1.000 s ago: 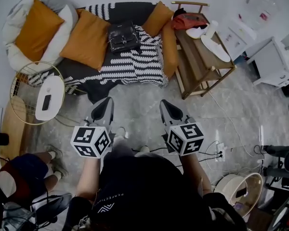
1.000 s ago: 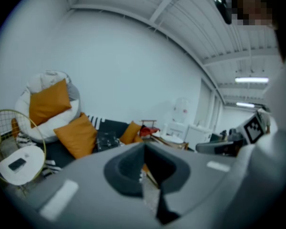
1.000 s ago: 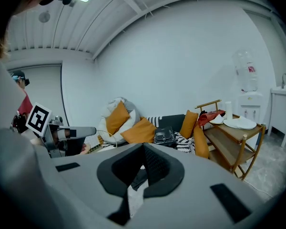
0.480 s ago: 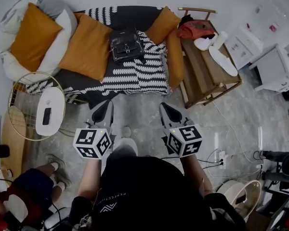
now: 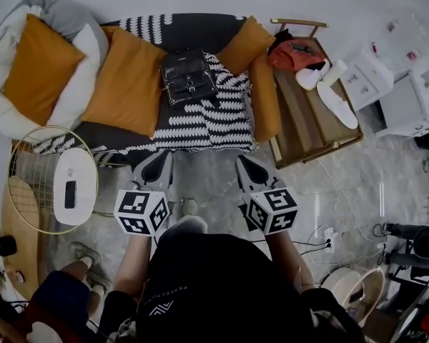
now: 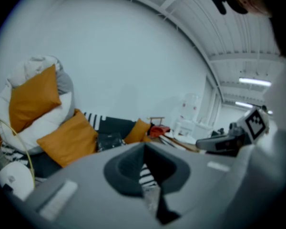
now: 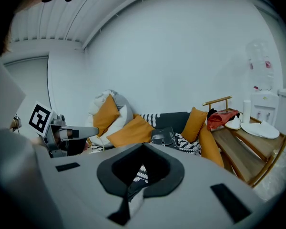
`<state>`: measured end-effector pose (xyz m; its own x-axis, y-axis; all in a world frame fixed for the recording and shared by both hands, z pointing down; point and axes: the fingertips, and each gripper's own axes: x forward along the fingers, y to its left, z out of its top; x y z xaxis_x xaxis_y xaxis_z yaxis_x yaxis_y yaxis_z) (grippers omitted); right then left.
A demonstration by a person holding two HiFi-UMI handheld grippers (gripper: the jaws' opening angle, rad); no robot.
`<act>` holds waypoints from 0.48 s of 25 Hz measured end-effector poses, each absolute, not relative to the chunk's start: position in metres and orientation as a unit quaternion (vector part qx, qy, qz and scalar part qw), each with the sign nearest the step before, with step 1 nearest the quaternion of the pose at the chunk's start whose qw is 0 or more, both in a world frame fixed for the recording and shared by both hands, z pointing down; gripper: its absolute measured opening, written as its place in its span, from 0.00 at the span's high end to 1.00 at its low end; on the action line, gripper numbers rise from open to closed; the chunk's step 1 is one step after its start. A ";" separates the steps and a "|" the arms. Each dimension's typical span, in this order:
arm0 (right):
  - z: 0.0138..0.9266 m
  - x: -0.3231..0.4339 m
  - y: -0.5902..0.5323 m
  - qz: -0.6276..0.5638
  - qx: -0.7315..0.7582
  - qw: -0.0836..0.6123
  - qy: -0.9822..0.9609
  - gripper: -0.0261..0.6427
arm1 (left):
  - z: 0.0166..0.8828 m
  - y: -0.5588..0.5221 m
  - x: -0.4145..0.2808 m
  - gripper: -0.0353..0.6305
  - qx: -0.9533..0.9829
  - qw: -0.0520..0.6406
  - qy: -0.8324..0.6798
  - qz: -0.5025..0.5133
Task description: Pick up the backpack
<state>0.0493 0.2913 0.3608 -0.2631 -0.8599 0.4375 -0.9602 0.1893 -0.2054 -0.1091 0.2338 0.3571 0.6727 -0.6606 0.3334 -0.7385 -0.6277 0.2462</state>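
Both my left gripper [image 5: 159,161] and right gripper [image 5: 243,164] had drawn nearer the small black leather backpack [image 5: 189,76], jaws pressed together and empty. Nothing was grasped yet: reaching, opening and lifting remained. It lay flat ahead, well beyond both jaws, on the black-and-white patterned throw [image 5: 222,116], its long axis seemingly pointing away from me.

Black backpack [image 5: 189,76] with flap and buckles lies flat on the striped sofa, between orange cushions; untouched.
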 end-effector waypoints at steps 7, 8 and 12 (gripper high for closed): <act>0.368 0.034 0.250 0.224 0.603 0.120 -0.756 0.97 | 0.363 0.196 -0.120 0.94 0.902 0.177 -0.377 0.116; 0.370 0.032 0.244 0.226 0.603 0.121 -0.755 0.97 | 0.364 0.191 -0.123 0.94 0.902 0.177 -0.376 0.117; 0.377 0.021 0.224 0.229 0.606 0.123 -0.752 0.97 | 0.370 0.172 -0.134 0.94 0.904 0.174 -0.372 0.121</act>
